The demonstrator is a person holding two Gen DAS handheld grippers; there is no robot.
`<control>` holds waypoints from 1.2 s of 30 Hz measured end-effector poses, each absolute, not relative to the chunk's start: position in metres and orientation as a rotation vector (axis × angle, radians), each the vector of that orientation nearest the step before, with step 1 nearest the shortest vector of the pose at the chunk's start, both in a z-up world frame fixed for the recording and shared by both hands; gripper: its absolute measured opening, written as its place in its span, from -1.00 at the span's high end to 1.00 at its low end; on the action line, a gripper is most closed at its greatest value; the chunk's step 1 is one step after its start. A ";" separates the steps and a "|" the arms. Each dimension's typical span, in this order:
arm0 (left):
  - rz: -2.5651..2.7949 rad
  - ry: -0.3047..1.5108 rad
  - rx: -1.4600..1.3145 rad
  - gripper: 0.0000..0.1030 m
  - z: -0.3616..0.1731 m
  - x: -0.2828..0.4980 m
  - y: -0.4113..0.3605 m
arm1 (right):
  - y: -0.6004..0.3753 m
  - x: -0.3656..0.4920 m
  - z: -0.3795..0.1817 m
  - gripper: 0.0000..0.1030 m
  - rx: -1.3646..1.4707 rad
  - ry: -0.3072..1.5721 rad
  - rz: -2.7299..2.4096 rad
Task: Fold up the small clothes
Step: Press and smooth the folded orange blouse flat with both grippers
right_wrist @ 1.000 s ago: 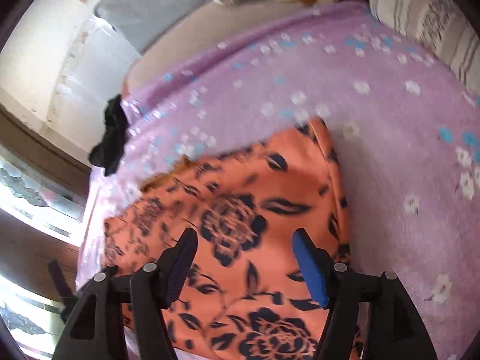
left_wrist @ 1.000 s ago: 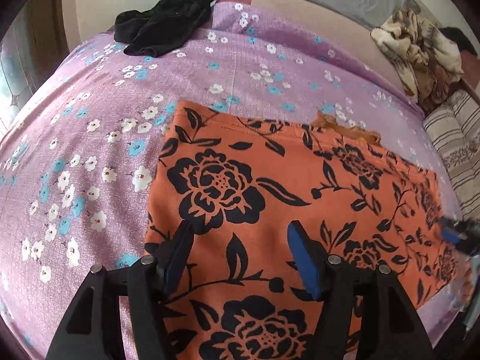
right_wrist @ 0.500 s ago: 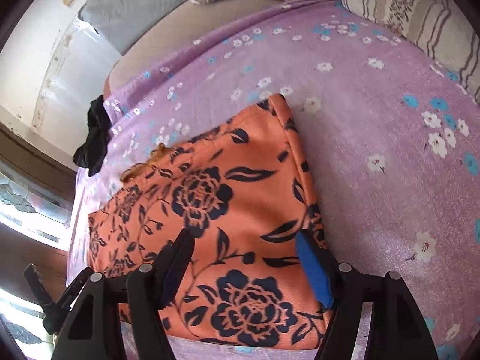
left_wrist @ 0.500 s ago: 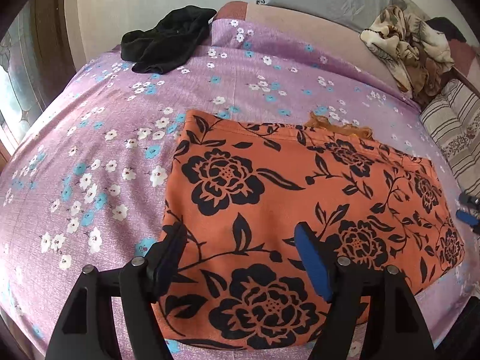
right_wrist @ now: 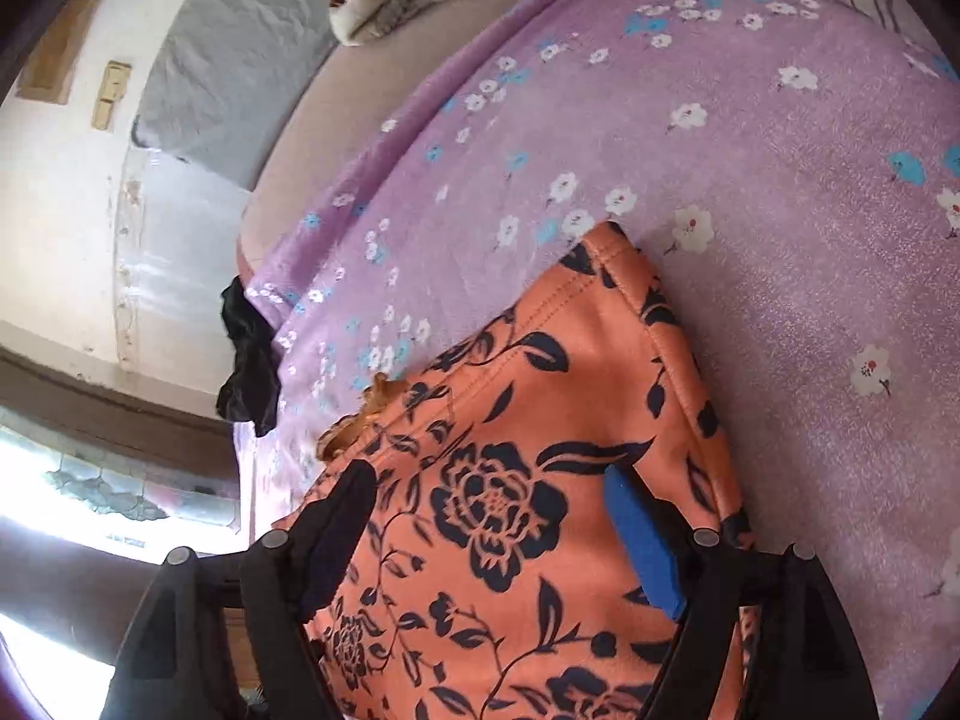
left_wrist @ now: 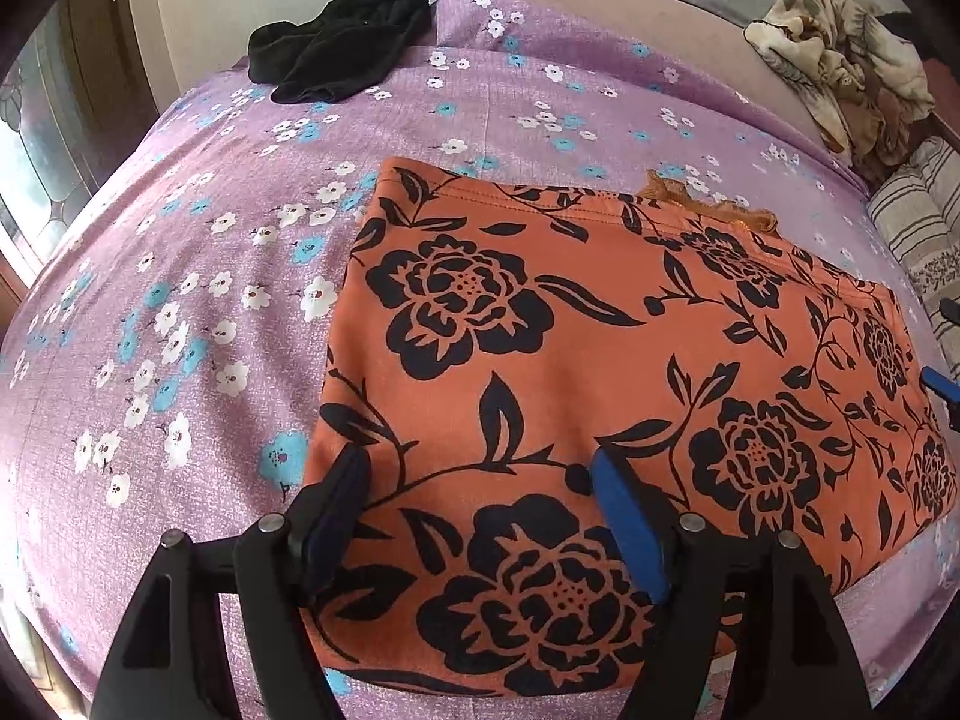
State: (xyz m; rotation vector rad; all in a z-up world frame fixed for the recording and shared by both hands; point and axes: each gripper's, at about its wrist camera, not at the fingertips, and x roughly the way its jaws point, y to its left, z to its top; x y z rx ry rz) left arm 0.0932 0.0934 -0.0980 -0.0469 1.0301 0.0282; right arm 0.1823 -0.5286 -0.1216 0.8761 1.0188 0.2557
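An orange garment with black flowers (left_wrist: pixel 600 348) lies flat as a folded rectangle on the purple flowered bedsheet (left_wrist: pixel 210 240). My left gripper (left_wrist: pixel 480 480) hovers over its near left part. Its jaws are opening, and only flat cloth shows beneath the gap. My right gripper (right_wrist: pixel 489 498) hovers over the garment (right_wrist: pixel 540 420) near its right edge. Its jaws are opening too, and the pads do not press the cloth. In the left wrist view, a blue pad of the right gripper (left_wrist: pixel 942 384) peeks in at the garment's right side.
A black garment (left_wrist: pixel 342 54) lies crumpled at the bed's far left corner (right_wrist: pixel 249 360). A beige patterned blanket (left_wrist: pixel 840 66) is heaped at the far right, above a striped pillow (left_wrist: pixel 918 228). A window (left_wrist: pixel 36 168) is on the left.
Both grippers' jaws stand wider. The left wrist view has drawn back, so the whole garment shows. The right wrist view has rolled and now sits over the garment's right edge.
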 end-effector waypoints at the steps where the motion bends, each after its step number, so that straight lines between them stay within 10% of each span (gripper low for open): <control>1: 0.031 1.031 -0.045 -0.51 -0.098 0.093 0.093 | -0.527 0.179 -0.123 -0.67 0.837 1.030 0.256; 19: 0.081 0.994 -0.059 -0.51 -0.069 0.071 0.072 | -0.531 0.034 -0.140 -0.66 1.015 1.064 0.241; 36: 0.089 1.055 0.045 -0.53 -0.098 0.095 -0.017 | -0.570 0.064 -0.160 -0.66 1.155 1.017 0.215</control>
